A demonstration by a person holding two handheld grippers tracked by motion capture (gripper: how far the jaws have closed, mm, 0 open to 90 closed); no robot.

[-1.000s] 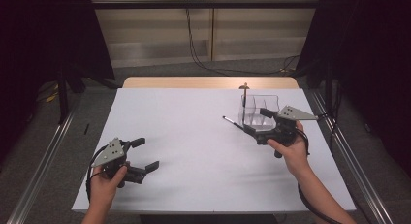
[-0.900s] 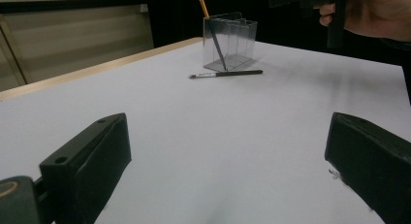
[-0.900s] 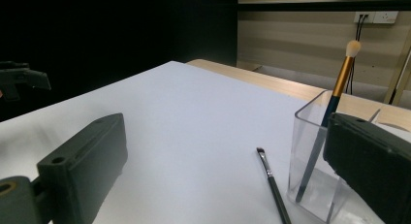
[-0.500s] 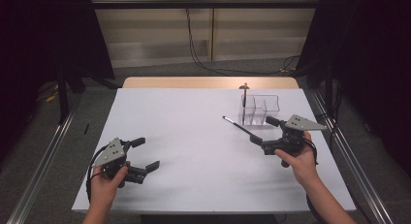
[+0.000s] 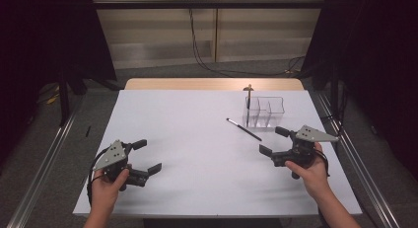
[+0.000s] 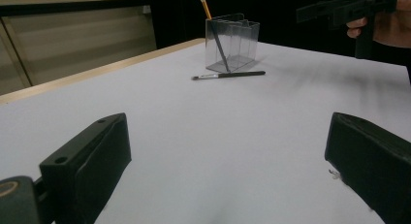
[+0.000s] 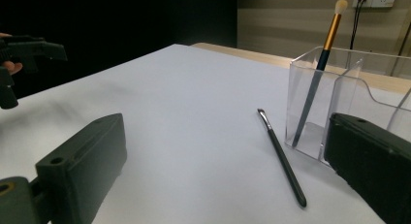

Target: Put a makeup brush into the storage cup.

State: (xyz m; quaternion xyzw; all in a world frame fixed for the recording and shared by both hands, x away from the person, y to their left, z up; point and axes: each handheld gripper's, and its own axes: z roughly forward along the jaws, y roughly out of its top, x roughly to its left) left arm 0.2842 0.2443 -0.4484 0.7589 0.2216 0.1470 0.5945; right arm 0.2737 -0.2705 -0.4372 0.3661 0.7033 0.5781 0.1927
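High view: a white tabletop (image 5: 197, 139). The left tool (image 5: 143, 156) sits at the near left, jaws spread, empty. The right tool (image 5: 272, 141) is at the near right, jaws spread, empty. A thin black brush (image 5: 244, 129) lies flat just beyond the right tool, beside a clear organizer (image 5: 266, 111). A second brush (image 5: 249, 95) stands upright in the organizer.
Left tool view: both jaws wide apart, nothing between them. The lying brush (image 6: 228, 75) rests in front of the organizer (image 6: 232, 42), well away.
Right tool view: jaws released. The black brush (image 7: 283, 158) lies on the tabletop between them, just left of the organizer (image 7: 349, 93). The gold-handled brush (image 7: 320, 59) leans inside it.
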